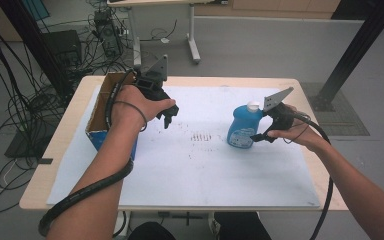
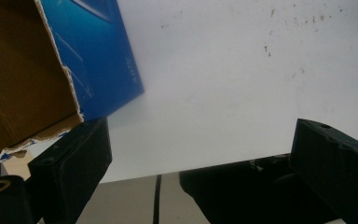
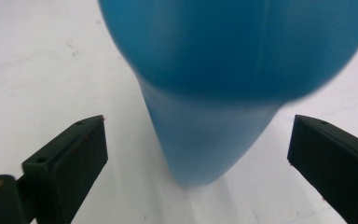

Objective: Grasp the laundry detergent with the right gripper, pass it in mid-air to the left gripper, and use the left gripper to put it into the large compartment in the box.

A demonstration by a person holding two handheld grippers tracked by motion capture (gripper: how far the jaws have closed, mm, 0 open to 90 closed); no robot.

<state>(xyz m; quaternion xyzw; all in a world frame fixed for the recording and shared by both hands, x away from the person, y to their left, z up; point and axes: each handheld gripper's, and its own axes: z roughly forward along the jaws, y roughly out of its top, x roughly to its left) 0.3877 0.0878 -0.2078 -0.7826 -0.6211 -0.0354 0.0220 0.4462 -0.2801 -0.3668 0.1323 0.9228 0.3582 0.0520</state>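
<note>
Where the high view looks down on the table, a white sheet covers most of its top, and a blue bottle with a white cap stands upright on the sheet, right of the middle. The right gripper sits just right of the bottle at its lower half, held by the right hand, and whether it touches the bottle cannot be told from here. On the left, the left hand holds the left gripper above the sheet with its tips pointing down, just right of an open cardboard box that has blue outer walls and stands at the left edge of the sheet. A patch of small dark marks lies on the sheet between the two grippers.

In the left gripper view, the left gripper has its jaws spread wide with only bare sheet between them. The box shows at the upper left, its torn brown rim and blue wall just beyond the left jaw.

In the right gripper view, the right gripper stands wide apart as well. The bottle fills the middle, blurred and close, its body lying between the two jaws with a gap of white sheet visible on each side, so neither jaw touches it
</note>
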